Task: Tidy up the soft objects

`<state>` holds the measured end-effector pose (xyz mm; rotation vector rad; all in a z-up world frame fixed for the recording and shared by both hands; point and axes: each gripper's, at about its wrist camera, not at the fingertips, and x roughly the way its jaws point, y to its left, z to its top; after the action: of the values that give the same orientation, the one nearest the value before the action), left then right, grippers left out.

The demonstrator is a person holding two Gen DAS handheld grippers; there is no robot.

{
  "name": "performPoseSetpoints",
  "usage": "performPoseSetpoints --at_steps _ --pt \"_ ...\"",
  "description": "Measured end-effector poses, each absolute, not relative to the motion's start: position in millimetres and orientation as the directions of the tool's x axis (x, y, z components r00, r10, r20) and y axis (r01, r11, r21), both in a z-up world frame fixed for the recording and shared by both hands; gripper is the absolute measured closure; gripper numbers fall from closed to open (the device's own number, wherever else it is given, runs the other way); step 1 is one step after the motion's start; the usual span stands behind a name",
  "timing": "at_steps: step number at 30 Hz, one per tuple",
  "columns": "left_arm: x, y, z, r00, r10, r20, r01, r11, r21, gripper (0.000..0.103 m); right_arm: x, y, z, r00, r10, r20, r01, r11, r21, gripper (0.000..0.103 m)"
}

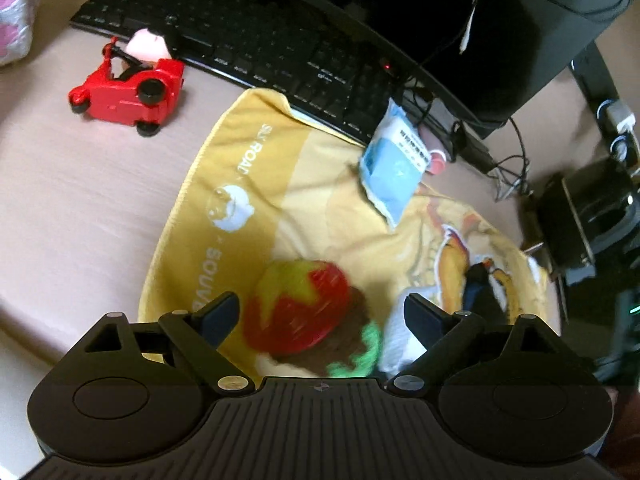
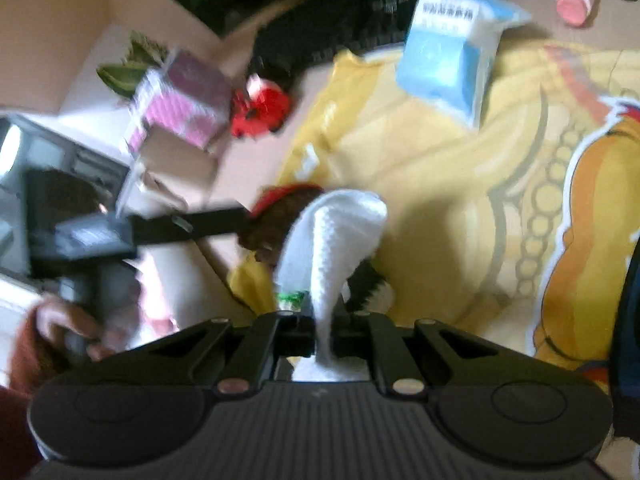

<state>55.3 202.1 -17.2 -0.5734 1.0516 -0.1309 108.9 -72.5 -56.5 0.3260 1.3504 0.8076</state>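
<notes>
Both sets of jaws differ: the right gripper (image 2: 324, 332) is clamped on a white knitted piece (image 2: 340, 224), while the left gripper (image 1: 318, 312) stands wide open around a crocheted burger toy (image 1: 308, 312), its fingers not visibly touching it. Both soft things sit near, over the yellow towel (image 1: 256, 168). Closing on the burger's middle, gently, should avoid squashing it. Farther off lie a blue packet (image 1: 394, 164), a red scooter toy (image 1: 128, 88) and the keyboard (image 1: 248, 36).
</notes>
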Motion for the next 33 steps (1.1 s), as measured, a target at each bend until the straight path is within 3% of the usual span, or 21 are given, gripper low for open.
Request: performPoseSetpoints --at_steps 9,13,15,19,22,26,31,33 --pt "81.7 165.1 -56.6 0.426 -0.252 -0.869 -0.218 0.904 -0.368 0.01 122.5 -121.5 -55.0 0.121 0.611 -0.782 -0.218 0.785 0.58 0.095" --pt "87.2 136.8 -50.1 0.5 -0.144 -0.854 -0.144 0.959 -0.246 0.022 124.2 -140.8 -39.2 0.192 0.597 -0.779 -0.226 0.799 0.557 0.095" --pt "88.5 116.5 -39.1 0.546 -0.177 -0.819 -0.034 0.972 -0.233 0.023 126.9 -151.7 -32.8 0.228 0.589 -0.775 -0.213 0.807 0.551 0.095" --pt "91.1 78.6 -29.2 0.565 -0.371 -0.737 0.218 0.929 -0.301 0.023 136.1 -167.9 -19.4 0.292 0.572 -0.767 -0.185 0.82 0.541 0.095" --pt "104.1 57.1 -46.5 0.535 -0.343 -0.772 0.303 0.931 -0.203 0.023 143.7 -169.4 -4.9 0.333 0.592 -0.734 -0.197 0.805 0.56 0.095" --pt "110.3 70.1 -53.8 0.519 -0.333 -0.787 0.279 0.937 -0.212 0.023 149.4 -149.2 5.7 0.332 0.639 -0.694 -0.256 0.769 0.586 0.095" --pt "93.7 99.9 -35.3 0.537 -0.321 -0.78 0.241 0.944 -0.223 0.018 146.3 -116.8 4.8 0.351 0.569 -0.744 -0.358 0.815 0.455 0.095" --pt "89.4 108.5 -33.7 0.529 -0.346 -0.775 0.214 0.938 -0.273 0.018 148.8 -115.0 0.6 0.307 0.62 -0.722 -0.342 0.78 0.524 0.095"
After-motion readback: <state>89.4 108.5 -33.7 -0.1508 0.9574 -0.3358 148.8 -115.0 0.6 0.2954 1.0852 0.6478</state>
